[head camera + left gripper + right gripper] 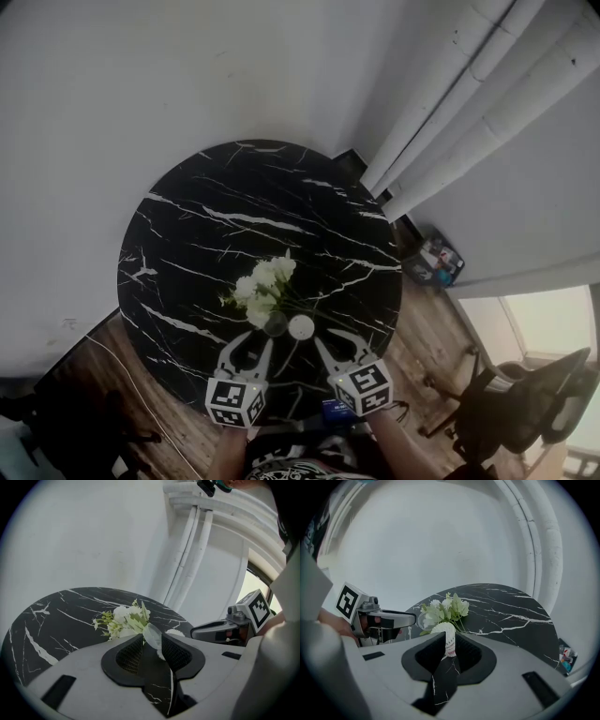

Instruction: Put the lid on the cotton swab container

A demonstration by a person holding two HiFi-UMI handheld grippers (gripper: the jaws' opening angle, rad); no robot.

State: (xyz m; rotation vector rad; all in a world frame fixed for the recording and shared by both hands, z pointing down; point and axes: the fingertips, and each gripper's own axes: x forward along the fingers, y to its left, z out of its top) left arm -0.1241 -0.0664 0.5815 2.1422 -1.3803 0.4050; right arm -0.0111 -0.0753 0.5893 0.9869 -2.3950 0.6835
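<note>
Nearest to me, the left gripper [251,345] had its jaws partly apart. The clear lid [152,633] stood between their tips, just in front of the white flowers [262,286], and I could not see the pads pinching it. Beside it, the right gripper [339,339] had its jaws open as well. The cotton swab container [448,641] stood upright at their tips, not gripped, also just in front of the flowers and close beside the lid. The flowers lay on a round black marble table [206,206]. Well behind them, white pipes [450,103] ran along the wall.
</note>
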